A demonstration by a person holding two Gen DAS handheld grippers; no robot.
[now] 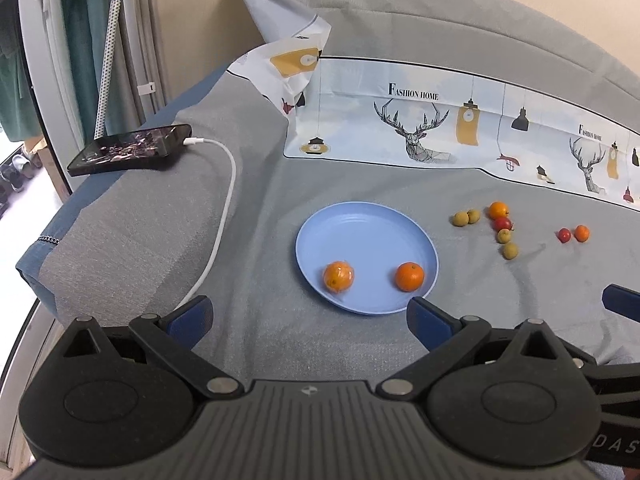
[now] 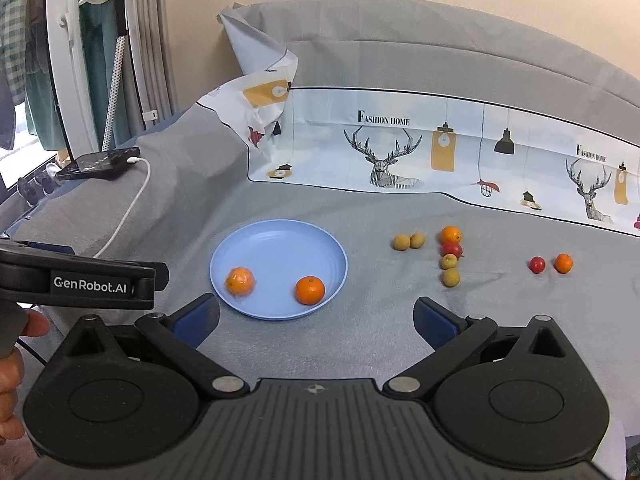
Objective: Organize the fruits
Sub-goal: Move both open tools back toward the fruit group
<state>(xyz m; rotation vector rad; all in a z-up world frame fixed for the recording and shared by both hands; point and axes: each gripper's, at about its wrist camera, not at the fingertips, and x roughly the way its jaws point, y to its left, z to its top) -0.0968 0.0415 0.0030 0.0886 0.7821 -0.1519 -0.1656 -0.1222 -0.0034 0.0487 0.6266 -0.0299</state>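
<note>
Left gripper (image 1: 310,322) and right gripper (image 2: 316,322): fingers spread wide, nothing between them. Blue plate (image 2: 280,236) on grey cloth (image 2: 360,340) holds two oranges (image 2: 309,290). Remaining small fruits (image 2: 451,258) lie right of plate.

Two oranges (image 1: 338,276) on blue plate (image 1: 360,220)

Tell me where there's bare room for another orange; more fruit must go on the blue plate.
The round blue plate is bare across its far half; two oranges sit near its front rim. Grey cloth lies bare between the plate and the small yellow-green fruits. It is crowded around the stacked orange, red and green fruits.
</note>
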